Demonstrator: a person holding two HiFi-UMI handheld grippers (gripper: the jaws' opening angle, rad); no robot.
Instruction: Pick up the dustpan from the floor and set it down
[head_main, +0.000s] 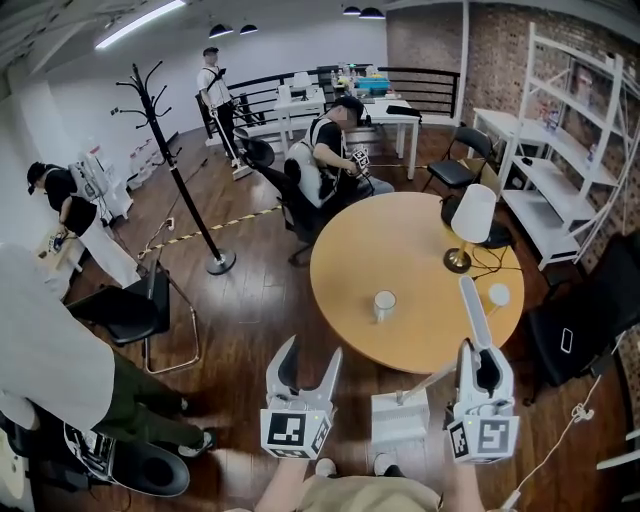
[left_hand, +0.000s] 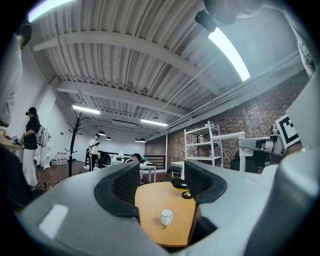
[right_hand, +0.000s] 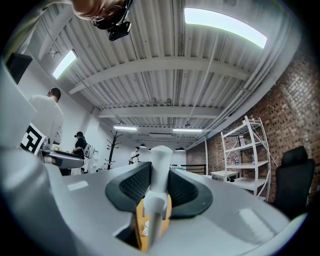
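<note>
Dustpan (head_main: 400, 420): white pan low by person's feet, long handle (head_main: 472, 300) pinched in right gripper (head_main: 478, 352) jaws, nearly closed. Left gripper (head_main: 310, 362) jaws wide, empty.

Risk: handle pivots or slips in single pinch and pan swings. Handle top near round worktop (head_main: 400, 250) edge, could clip it or cup (head_main: 385, 303).

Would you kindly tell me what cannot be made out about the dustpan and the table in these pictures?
- White plastic dustpan, head view: seen from above, whether it rests on the floor or hangs.
- Its pan, right gripper view: hidden beneath the right gripper's body; only the white handle between the shut jaws shows.
- Small white cup on the round wooden table, head view: contents too small.
</note>
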